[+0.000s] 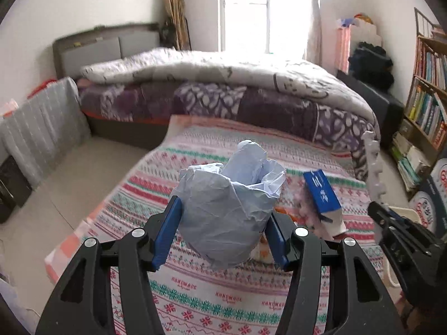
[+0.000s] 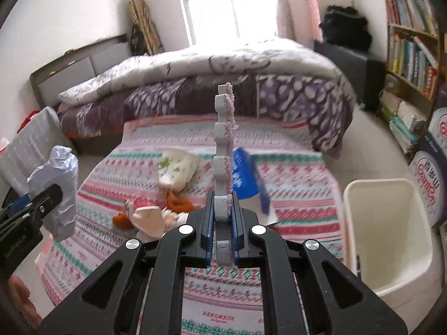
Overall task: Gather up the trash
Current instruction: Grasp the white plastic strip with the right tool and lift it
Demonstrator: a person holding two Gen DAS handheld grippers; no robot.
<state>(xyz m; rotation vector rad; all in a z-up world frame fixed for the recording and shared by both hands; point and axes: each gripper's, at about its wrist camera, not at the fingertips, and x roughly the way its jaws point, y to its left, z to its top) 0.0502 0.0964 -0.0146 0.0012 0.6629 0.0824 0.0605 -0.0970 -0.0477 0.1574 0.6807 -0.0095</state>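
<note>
My left gripper [image 1: 223, 217] is shut on a crumpled ball of pale blue-white paper [image 1: 226, 209], held above the patterned cloth [image 1: 195, 293]. That paper [image 2: 57, 192] also shows at the left of the right wrist view. My right gripper [image 2: 223, 223] is shut on a notched strip of white and pink foam [image 2: 223, 150] that stands up from its jaws. The foam strip [image 1: 373, 164] and the right gripper show at the right edge of the left wrist view. On the cloth lie a blue carton [image 2: 245, 176], a paper cup [image 2: 177, 167], orange peel [image 2: 178, 203] and eggshell-like scraps [image 2: 148, 217].
A white bin [image 2: 388, 234] stands on the floor right of the cloth. A bed with a purple quilt [image 1: 223, 95] lies behind. A bookshelf [image 2: 410, 42] and printed boxes [image 2: 431, 178] fill the right side. A grey striped bag [image 1: 42, 128] leans at the left.
</note>
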